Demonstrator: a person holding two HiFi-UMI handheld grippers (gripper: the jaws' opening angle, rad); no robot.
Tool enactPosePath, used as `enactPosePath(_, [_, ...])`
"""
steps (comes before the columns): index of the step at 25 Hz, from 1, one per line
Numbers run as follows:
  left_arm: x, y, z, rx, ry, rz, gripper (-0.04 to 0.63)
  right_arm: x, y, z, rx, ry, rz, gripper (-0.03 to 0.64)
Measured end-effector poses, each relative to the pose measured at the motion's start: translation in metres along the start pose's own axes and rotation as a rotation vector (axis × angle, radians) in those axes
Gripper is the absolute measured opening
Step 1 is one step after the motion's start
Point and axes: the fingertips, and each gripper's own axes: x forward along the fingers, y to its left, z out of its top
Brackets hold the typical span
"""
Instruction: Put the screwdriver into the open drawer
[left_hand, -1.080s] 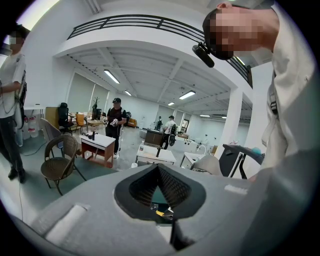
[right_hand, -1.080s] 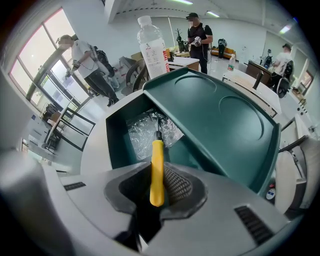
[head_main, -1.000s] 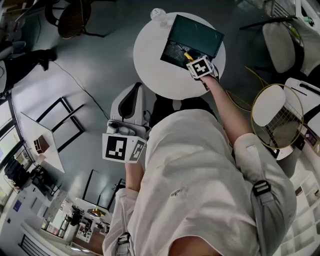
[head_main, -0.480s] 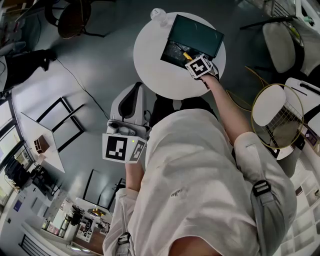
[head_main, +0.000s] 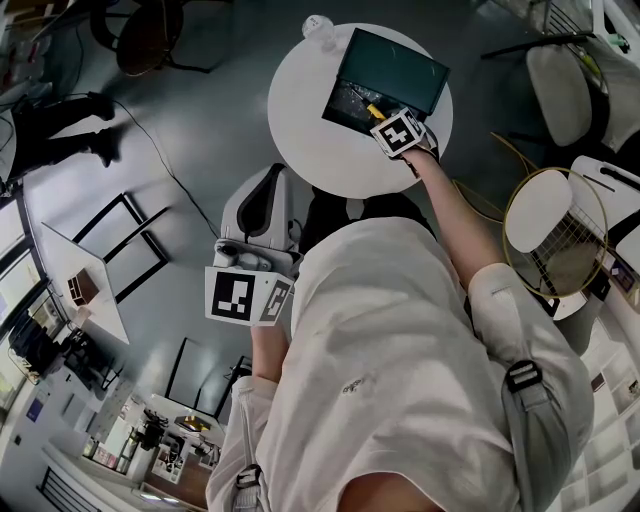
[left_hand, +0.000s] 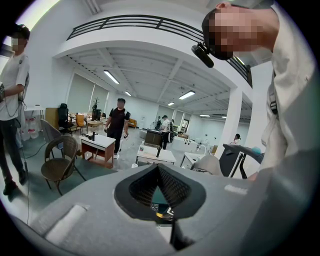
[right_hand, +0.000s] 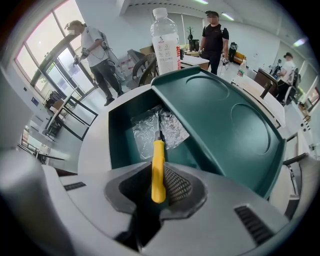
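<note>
R gripper: jaws clamped on screwdriver by its yellow handle (shaft points at crinkled plastic bag), over open green drawer on round white table. L gripper: jaws together, empty, well apart from table. Bottle behind drawer.

Counts, approx where noted:
- 1 yellow-handled screwdriver w/ thin metal shaft
- 1 dark green plastic drawer, open
- 1 crinkled clear plastic bag inside it
- 2 shallow round recesses in the green top panel
- 1 clear plastic bottle w/ white cap
- 1 round white table
- 2 grey handheld grippers: left gripper, right gripper
- 2 black-and-white marker cubes, 1 per gripper
- 3 bystanders in bkgd of right gripper view: white-top person, black-top person, far-right person
- 1 brown wicker chair up front in left gripper view
</note>
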Motion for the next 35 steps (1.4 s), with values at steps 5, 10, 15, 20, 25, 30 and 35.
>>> enactPosePath(5, [0.001,0.000,0.000,0.001,-0.004,0.000,0.012,0.000,-0.003,-0.001,0.014,-0.014,0.001,0.060])
enactPosePath(10, [-0.002,0.000,0.000,0.003,-0.004,-0.002,0.011,-0.003,-0.002,-0.001,0.020,-0.016,-0.001,0.058])
enactPosePath(15, [-0.004,0.001,0.001,0.005,-0.007,-0.006,0.012,-0.001,-0.003,-0.005,0.039,-0.031,-0.008,0.054])
enactPosePath(20, [-0.005,0.003,0.001,0.009,-0.007,-0.028,0.011,-0.010,-0.002,-0.007,0.077,-0.068,-0.012,0.046])
enactPosePath(25, [-0.002,0.005,0.007,0.020,-0.015,-0.069,0.011,-0.020,0.000,-0.006,0.097,-0.112,-0.018,0.044])
enactPosePath(30, [-0.001,0.009,0.011,0.030,-0.022,-0.115,0.011,-0.031,0.001,-0.011,0.139,-0.123,-0.041,0.038])
enactPosePath(35, [0.002,0.012,0.015,0.042,-0.031,-0.168,0.011,-0.048,0.007,-0.012,0.155,-0.147,-0.060,0.028])
